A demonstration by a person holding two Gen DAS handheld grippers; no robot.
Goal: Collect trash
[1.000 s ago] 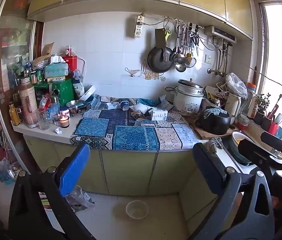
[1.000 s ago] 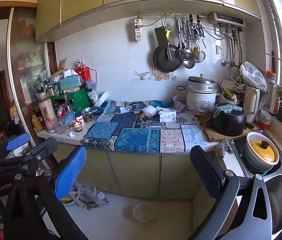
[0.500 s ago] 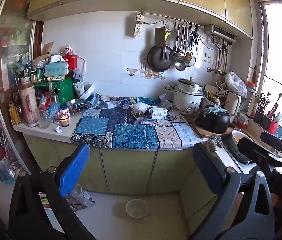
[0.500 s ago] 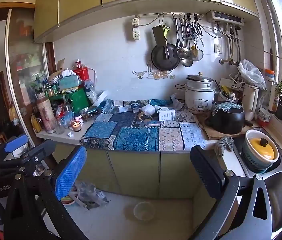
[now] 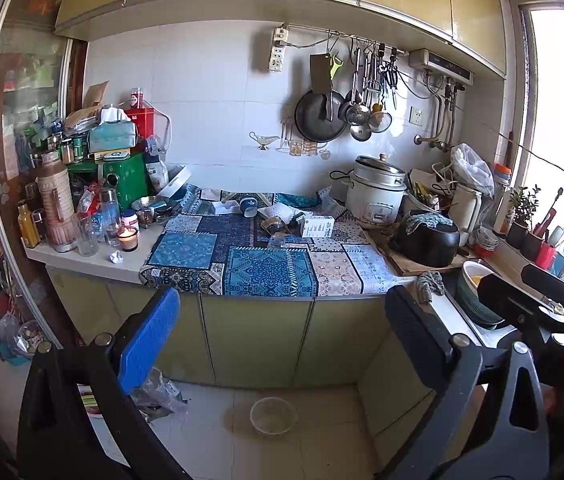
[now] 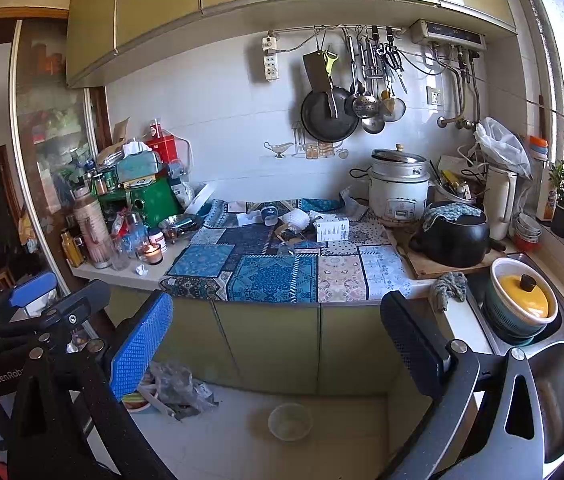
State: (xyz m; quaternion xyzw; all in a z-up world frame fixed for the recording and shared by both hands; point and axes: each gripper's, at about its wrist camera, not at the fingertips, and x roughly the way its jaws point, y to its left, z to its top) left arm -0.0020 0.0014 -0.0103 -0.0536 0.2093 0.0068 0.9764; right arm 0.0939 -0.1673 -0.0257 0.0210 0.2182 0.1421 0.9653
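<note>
A small crumpled paper ball (image 5: 116,257) lies on the worktop (image 5: 94,264), far left, just near a lit candle (image 5: 127,238). Both the left gripper (image 5: 282,320) and the right gripper (image 6: 278,322) hang in front of the cabinets, jaws wide apart, holding nothing.

Patchwork cloth (image 5: 266,268) front bare — clutter behind; jars (image 5: 82,224) crowd left.

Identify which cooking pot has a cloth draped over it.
The black pot on the wooden board; the white rice cooker behind it has only its metal lid.
</note>
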